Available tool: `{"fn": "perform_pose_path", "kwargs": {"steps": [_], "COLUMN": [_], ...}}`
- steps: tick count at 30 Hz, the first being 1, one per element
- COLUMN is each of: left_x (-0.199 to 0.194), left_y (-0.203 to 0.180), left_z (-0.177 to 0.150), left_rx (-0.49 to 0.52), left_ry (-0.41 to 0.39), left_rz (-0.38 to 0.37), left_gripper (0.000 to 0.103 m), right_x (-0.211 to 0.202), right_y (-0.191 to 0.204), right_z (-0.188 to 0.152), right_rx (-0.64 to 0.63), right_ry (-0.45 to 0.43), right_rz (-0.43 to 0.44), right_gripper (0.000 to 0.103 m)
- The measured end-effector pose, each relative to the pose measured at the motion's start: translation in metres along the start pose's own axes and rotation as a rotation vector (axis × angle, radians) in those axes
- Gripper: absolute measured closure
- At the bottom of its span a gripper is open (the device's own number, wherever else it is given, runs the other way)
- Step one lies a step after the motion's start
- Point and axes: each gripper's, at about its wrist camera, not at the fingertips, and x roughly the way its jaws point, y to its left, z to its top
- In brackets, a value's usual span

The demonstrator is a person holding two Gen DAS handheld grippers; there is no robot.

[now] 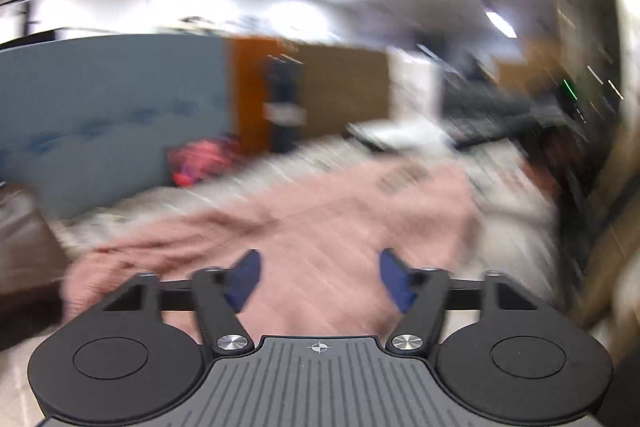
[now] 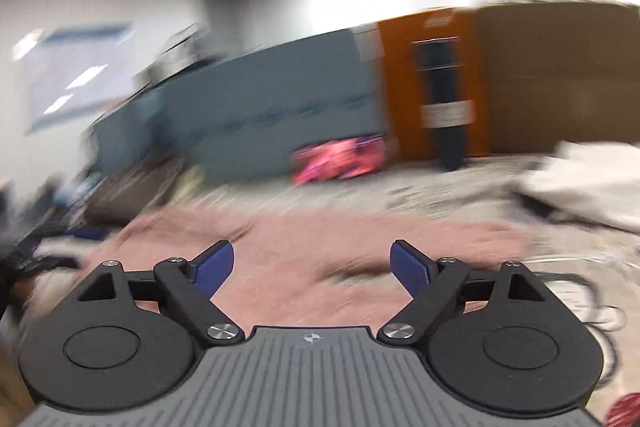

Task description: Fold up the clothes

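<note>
A dusty-pink garment [image 1: 328, 219] lies spread over a pale patterned bed cover [image 1: 516, 203], blurred by motion. My left gripper [image 1: 320, 275] hovers just above its near part, open, with only cloth visible beyond the blue pads [image 1: 246, 277] and nothing between them. In the right wrist view the same pink garment [image 2: 304, 255] stretches across the middle, with a ridge of folds at its left. My right gripper [image 2: 312, 263] is open over it, blue pads [image 2: 412, 267] wide apart and gripping nothing.
A blue-grey headboard [image 2: 272, 107] and an orange and brown panel [image 2: 520, 79] stand behind the bed. A bright pink bundle [image 2: 340, 159] sits at the headboard's foot. White cloth [image 2: 580, 183] lies at the right, a brown cushion [image 1: 24, 239] at the left.
</note>
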Motion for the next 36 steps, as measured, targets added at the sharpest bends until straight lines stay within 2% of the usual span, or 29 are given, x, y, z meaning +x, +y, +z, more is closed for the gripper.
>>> {"fn": "perform_pose_path", "kwargs": {"steps": [3,6,9,11,14,16,17,19,20,22,24,26,28,33,36], "left_x": [0.009,0.025,0.041,0.044,0.052,0.07,0.079,0.097,0.103,0.112,0.118,0.117,0.115,0.114,0.116], "left_y": [0.031,0.066,0.091,0.097,0.091,0.079,0.075,0.068,0.069,0.081,0.093,0.091,0.079,0.058,0.06], "left_z": [0.016,0.027,0.031,0.032,0.034,0.033,0.031,0.026,0.024,0.022,0.02,0.015,0.013,0.025,0.041], "left_rx": [-0.135,-0.281,-0.349,-0.317,-0.145,0.052,0.118,0.213,0.219,0.146,0.06,0.007,0.032,0.122,0.11], "left_ry": [-0.021,0.027,0.088,0.087,0.095,0.16,0.201,0.287,0.317,0.352,0.374,0.345,0.321,0.236,0.165], "left_rz": [0.189,0.357,0.446,0.448,0.462,0.465,0.457,0.426,0.415,0.405,0.384,0.366,0.371,0.426,0.417], "left_gripper": [0.031,0.031,0.032,0.032,0.033,0.034,0.034,0.036,0.044,0.048,0.061,0.078,0.09,0.093,0.093], "right_x": [0.015,0.034,0.054,0.069,0.094,0.104,0.107,0.111,0.112,0.113,0.114,0.114,0.116,0.114,0.116], "right_y": [-0.027,-0.051,-0.08,-0.091,-0.102,-0.106,-0.106,-0.102,-0.099,-0.094,-0.086,-0.078,-0.07,-0.051,-0.055], "right_z": [0.01,0.02,0.026,0.028,0.027,0.023,0.022,0.019,0.018,0.015,0.015,0.013,0.013,0.021,0.033], "right_rx": [0.106,0.191,0.275,0.297,0.294,0.29,0.28,0.244,0.225,0.175,0.127,0.074,0.018,-0.165,-0.183], "right_ry": [-0.028,-0.025,0.03,0.075,0.149,0.181,0.186,0.192,0.194,0.203,0.222,0.233,0.234,0.139,0.112], "right_rz": [-0.137,-0.271,-0.353,-0.393,-0.453,-0.452,-0.445,-0.428,-0.428,-0.423,-0.388,-0.356,-0.356,-0.468,-0.493], "right_gripper": [0.018,0.018,0.019,0.02,0.022,0.033,0.034,0.043,0.047,0.059,0.07,0.082,0.089,0.092,0.092]}}
